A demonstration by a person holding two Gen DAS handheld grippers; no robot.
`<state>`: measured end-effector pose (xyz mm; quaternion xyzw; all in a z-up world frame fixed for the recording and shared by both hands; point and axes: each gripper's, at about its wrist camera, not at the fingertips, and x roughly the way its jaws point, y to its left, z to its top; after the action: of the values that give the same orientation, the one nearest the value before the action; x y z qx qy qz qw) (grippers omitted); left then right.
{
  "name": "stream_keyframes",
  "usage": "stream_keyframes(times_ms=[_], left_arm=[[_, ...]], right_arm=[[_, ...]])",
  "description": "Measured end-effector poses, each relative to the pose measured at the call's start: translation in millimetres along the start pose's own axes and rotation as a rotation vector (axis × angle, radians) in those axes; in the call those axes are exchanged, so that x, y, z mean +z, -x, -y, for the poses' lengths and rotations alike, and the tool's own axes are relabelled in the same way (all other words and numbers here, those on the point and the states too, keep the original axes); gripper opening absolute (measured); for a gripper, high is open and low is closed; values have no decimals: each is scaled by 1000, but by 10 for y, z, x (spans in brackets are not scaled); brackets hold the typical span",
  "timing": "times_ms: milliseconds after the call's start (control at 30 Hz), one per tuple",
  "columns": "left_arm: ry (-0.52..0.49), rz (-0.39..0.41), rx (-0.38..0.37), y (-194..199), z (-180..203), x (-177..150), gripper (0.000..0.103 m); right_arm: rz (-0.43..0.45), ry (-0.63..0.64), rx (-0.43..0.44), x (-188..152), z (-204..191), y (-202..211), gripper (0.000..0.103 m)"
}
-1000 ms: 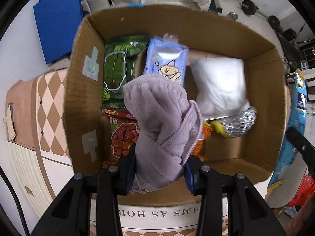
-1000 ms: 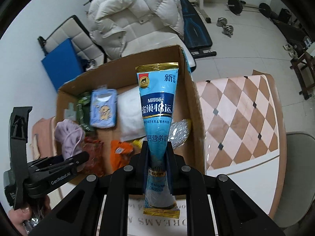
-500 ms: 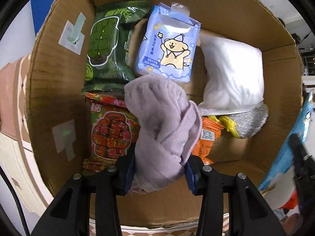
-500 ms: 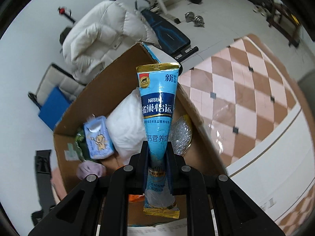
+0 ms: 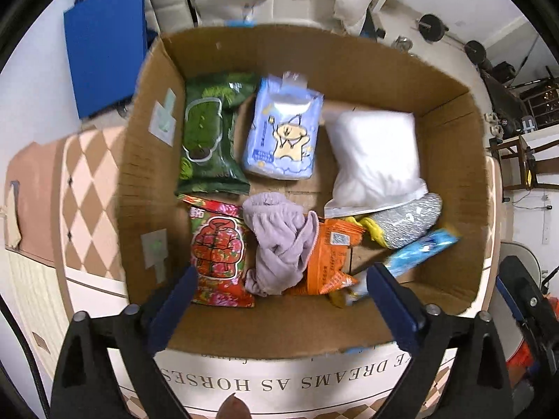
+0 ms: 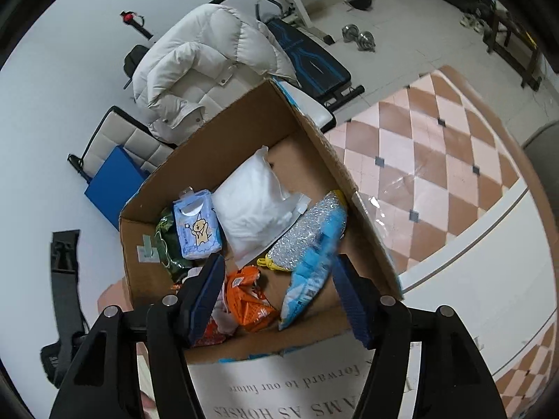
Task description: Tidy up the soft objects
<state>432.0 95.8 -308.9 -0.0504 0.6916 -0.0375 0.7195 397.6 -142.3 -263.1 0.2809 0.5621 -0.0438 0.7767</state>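
Cardboard box (image 5: 450, 160) on checkered worktop (image 6: 436, 160), holding lilac towel (image 5: 279, 241), blue milk-powder pouch (image 6: 314, 265), white pillow pack (image 5: 377, 157), orange packet (image 5: 328, 262). Left gripper (image 5: 279, 293) and right gripper (image 6: 276, 289) fingers spread wide over box, gripping nothing.

My left-hand fingers (image 5: 176, 300) cover the red snack bag's (image 5: 217, 251) near corner, the lilac towel (image 5: 279, 241) hides part of the orange packet (image 5: 330, 262), and the blue Nestle pouch (image 6: 314, 265) is too motion-blurred to read in either view.
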Motion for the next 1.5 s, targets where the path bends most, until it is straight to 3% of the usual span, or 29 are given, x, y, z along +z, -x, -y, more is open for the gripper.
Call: stream_keyframes(times_ms=[33, 100, 233, 300, 500, 867, 1100, 1500], left_arm=[[-4, 11, 6, 48, -6, -45, 100], [-11, 38, 23, 154, -18, -138, 100], [-18, 74, 50, 327, -12, -375, 101], [-16, 90, 58, 371, -17, -463, 101], [3, 152, 82, 566, -49, -734, 101], [39, 267, 105, 1112, -61, -1219, 101], [53, 361, 85, 1676, 60, -1738, 101], [-18, 494, 115, 2425, 367, -2477, 101]], right_arm=[[5, 29, -18, -5, -25, 43, 72], [24, 95, -74, -31, -75, 143, 88], [37, 257, -197, -154, -199, 265, 92], [36, 324, -242, -237, -248, 305, 103], [55, 432, -308, -458, -335, 474, 103], [73, 462, -298, -737, -329, 873, 103], [153, 465, -267, -1017, -291, 1632, 103], [240, 529, -251, -1607, -215, 2857, 103]])
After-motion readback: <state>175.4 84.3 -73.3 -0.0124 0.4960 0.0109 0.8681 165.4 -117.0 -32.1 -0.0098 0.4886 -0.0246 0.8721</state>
